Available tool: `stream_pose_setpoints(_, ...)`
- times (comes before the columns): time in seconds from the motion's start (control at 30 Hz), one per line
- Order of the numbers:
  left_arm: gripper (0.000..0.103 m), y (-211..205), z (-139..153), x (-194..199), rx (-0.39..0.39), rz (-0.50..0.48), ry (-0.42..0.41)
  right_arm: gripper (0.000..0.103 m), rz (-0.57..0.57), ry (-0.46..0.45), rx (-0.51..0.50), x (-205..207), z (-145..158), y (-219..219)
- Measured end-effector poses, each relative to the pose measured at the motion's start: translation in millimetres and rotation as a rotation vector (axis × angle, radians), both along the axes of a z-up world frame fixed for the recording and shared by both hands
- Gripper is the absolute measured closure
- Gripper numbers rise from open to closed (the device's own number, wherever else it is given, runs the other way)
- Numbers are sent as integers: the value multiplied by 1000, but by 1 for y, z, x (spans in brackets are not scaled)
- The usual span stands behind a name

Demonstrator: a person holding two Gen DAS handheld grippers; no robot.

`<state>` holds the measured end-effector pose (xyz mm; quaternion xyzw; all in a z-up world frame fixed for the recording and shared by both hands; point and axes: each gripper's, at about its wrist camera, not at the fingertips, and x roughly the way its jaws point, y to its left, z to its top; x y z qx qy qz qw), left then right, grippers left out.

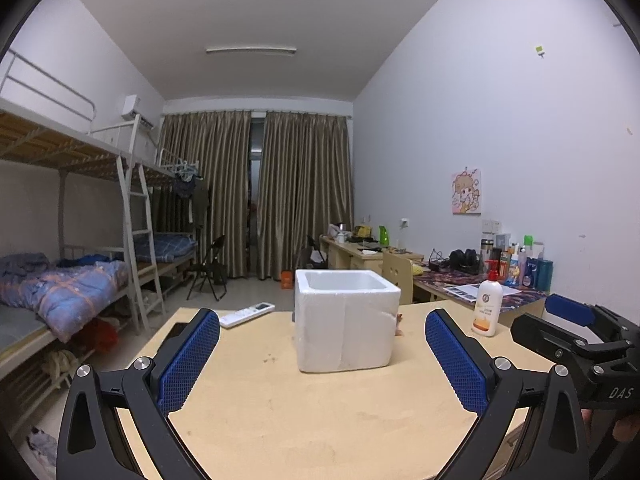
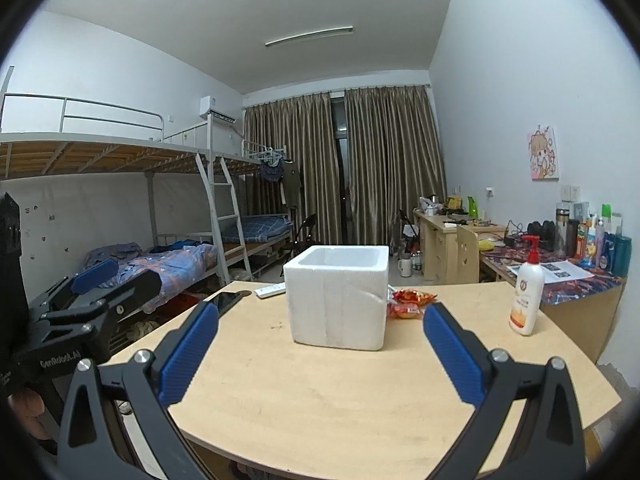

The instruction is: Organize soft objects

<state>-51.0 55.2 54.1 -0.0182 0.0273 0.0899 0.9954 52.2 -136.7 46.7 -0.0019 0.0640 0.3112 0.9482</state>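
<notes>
1. Snack packets (image 2: 409, 303): the only soft items in view, red-orange, lying on the worktop (image 2: 320, 392) just behind the right rear corner of the foam box (image 2: 338, 296), touching or nearly so.
2. Right gripper (image 2: 320, 354): jaws wide, nothing held, hovering over the near worktop edge. Packets lie ahead and slightly right of it.
3. Left gripper (image 1: 322, 360): also wide and empty, box dead ahead. From its view the packets are almost fully hidden behind the box.
4. Judgement: right gripper is nearer with a clear line past the box's right side; packets' long axis looks roughly left-right, so approach from the front.
5. Further out: lotion bottle (image 2: 527, 292) at right, remote (image 2: 270, 291) and phone (image 2: 226, 301) at left.
</notes>
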Motion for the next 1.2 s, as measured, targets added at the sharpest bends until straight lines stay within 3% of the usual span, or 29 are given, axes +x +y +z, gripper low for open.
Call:
stream_pose_setpoints(0.5, 0, 3, -24, -3, -13, 26, 41, 0, -25, 23, -26, -2, -17, -5)
stream_pose_setpoints(1.2, 0, 4, -29, 4, -12, 34, 58, 0, -19, 36, -37, -1, -21, -3)
